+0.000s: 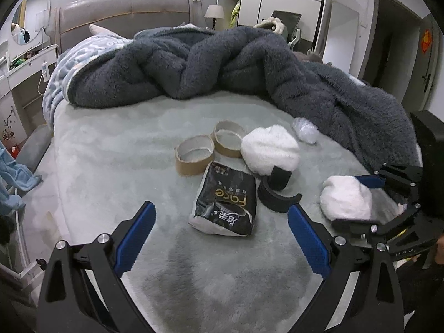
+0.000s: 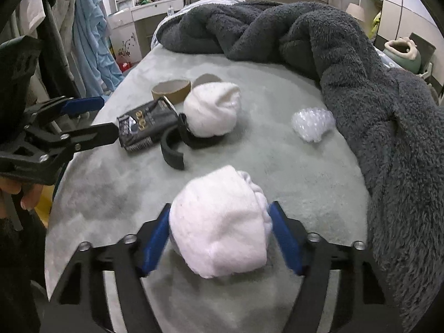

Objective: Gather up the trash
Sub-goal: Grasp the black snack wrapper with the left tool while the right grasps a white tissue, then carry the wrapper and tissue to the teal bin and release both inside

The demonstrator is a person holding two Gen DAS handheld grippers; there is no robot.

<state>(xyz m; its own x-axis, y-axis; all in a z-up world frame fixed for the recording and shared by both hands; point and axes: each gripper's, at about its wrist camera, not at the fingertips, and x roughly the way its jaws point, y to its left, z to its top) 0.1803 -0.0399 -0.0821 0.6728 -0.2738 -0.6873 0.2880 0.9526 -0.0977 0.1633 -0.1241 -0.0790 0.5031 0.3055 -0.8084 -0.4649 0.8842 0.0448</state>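
Observation:
Trash lies on a pale green bed (image 1: 105, 166). My right gripper (image 2: 220, 206) has its blue pads against both sides of a white fluffy wad (image 2: 219, 222), which also shows at the right of the left wrist view (image 1: 345, 197). My left gripper (image 1: 220, 208) stands open just short of a black tissue packet (image 1: 224, 202), touching nothing. Beyond the packet lie two cardboard tape cores (image 1: 194, 155), a second white wad (image 1: 269, 147), a black curved plastic piece (image 1: 277, 197) and a clump of bubble wrap (image 1: 305, 131).
A thick dark grey blanket (image 1: 222, 61) is heaped across the far and right side of the bed. The headboard (image 1: 125, 8) is behind it. Blue clothes (image 2: 91, 27) hang by the bed's left edge near a white dressing table (image 2: 144, 8).

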